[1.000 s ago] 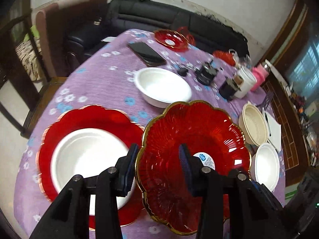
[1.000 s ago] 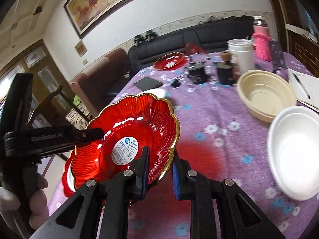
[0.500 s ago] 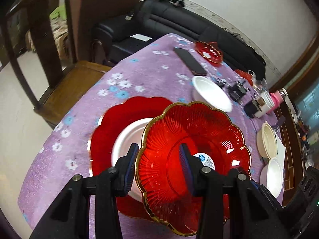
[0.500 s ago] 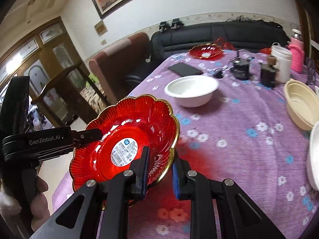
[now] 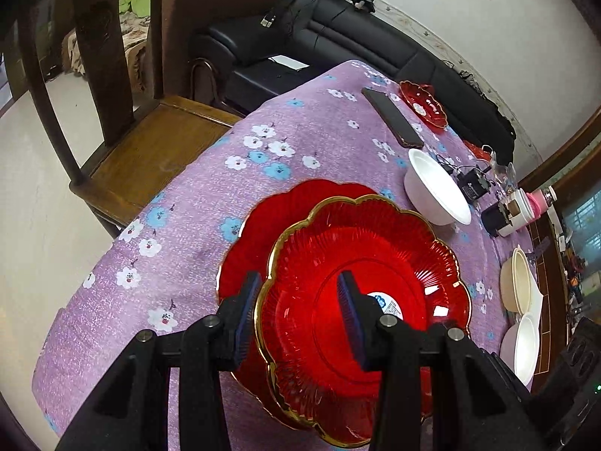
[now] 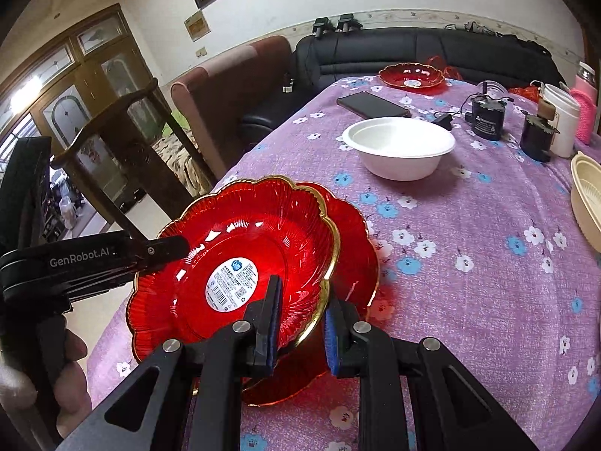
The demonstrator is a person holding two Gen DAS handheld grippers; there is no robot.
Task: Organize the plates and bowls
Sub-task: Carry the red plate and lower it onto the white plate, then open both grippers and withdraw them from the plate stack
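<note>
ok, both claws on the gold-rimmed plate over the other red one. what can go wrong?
1. The gold-rimmed plate is held only at its glossy rim by the left claw and right claw; it may slip or tilt.
2. The lower red plate lies near the tablecloth edge by the chair; a sideways nudge could push it off.

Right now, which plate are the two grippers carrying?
On the purple table, near the chair-side edge, two red plates overlap. It is the upper plate, gold-rimmed, with a white sticker, above the lower plate.
</note>
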